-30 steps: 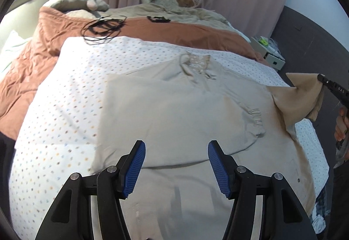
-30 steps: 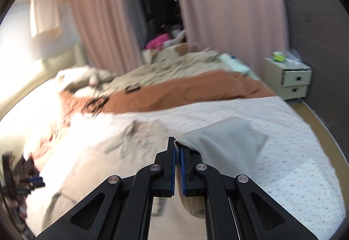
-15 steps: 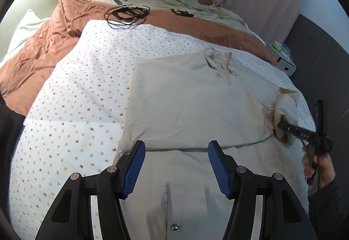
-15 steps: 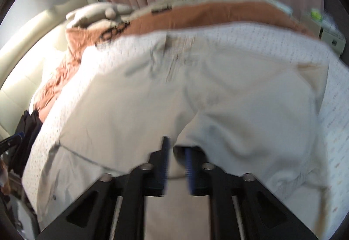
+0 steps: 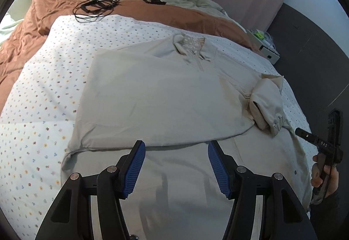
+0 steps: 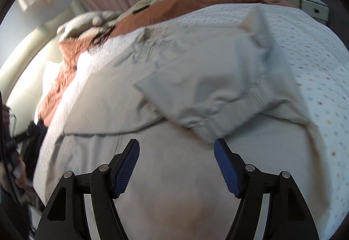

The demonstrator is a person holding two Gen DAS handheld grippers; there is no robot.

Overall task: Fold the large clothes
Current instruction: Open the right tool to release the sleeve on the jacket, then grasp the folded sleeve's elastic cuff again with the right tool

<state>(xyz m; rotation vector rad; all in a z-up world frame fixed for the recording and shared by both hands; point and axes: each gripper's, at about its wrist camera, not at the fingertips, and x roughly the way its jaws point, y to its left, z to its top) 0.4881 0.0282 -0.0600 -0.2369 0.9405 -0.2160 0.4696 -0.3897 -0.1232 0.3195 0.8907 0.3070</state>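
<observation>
Left wrist view: left gripper [image 5: 175,163] spread wide, nothing between its blue pads [image 5: 134,166], hovering over the beige garment [image 5: 157,95] laid flat on the dotted sheet [image 5: 43,91] across the middle of the picture. Collar [image 5: 192,46] at 12 o'clock, one sleeve [image 5: 267,104] folded in at 3 o'clock, cuff bunched; lower hem cut off behind the gripper body at 6 o'clock. At 4 o'clock a hand [image 5: 322,176] holding the right gripper, jaws not readable from here. Black cables [image 5: 96,7] on the brown quilt [image 5: 28,28] at 11 o'clock. Right wrist view, blurred: right gripper [image 6: 176,165] released, jaws just opened, empty, the dropped sleeve [image 6: 218,85] lying just beyond them at 12 o'clock. Garment's far edge smeared; dark shapes at 9 o'clock impossible to identify.
</observation>
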